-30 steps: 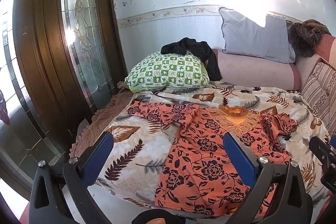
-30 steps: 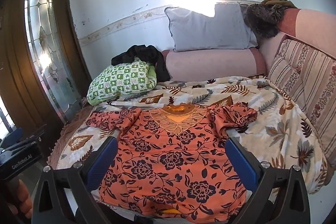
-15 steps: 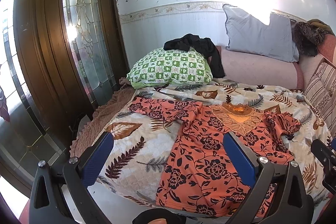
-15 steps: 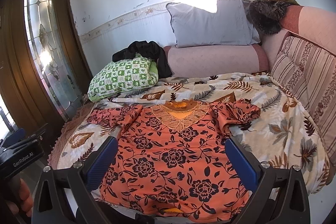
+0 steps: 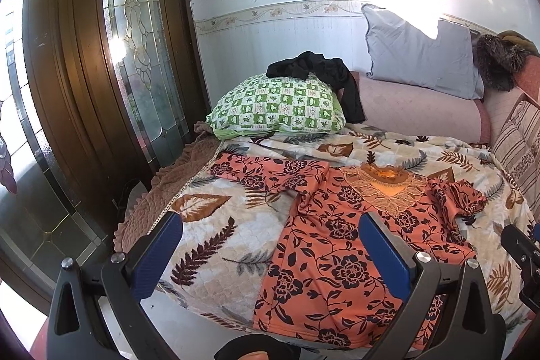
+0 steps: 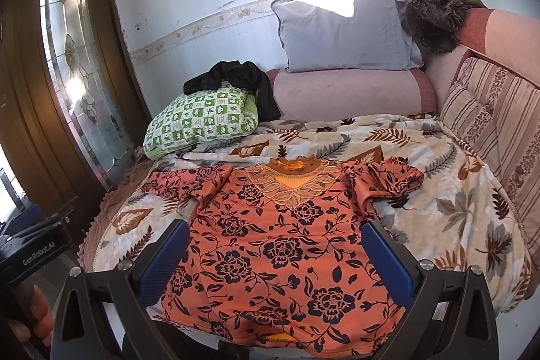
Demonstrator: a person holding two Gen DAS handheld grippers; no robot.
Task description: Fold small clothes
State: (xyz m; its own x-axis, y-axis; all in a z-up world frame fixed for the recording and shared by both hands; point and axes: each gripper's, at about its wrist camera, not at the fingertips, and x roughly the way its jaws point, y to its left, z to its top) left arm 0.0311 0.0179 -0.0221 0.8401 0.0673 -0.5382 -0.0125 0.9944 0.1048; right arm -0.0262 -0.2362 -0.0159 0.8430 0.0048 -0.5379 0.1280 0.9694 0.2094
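Although the orange floral top (image 6: pixel 280 245) already lies spread face up on the leaf-print blanket (image 6: pixel 449 211), no fold shows in it yet, so the folding looks barely begun. Going left to right in the right wrist view: the stained-glass door (image 6: pixel 74 80) stands at the edge, then the green checked pillow (image 6: pixel 202 120) with a black garment (image 6: pixel 236 80) draped over its top, then the grey pillow (image 6: pixel 341 36) propped against the wall, and finally the striped cushion (image 6: pixel 486 120).

The top's hem hangs at the near edge of the bed, its embroidered neckline pointing toward the wall. Its 2 sleeves differ: the left one lies stretched out flat, while the right one (image 6: pixel 388 181) is bunched and seems partly turned over on itself, though the fisheye makes that hard to judge.

Both tongs are spread wide and hold nothing. The left gripper (image 5: pixel 270 235) hovers over the blanket beside the top's left side; the right gripper (image 6: pixel 275 238) hovers above the middle of the top.

Left to do, as I judge it: smooth the crumpled sleeve, bring both sleeves in, then fold the body.
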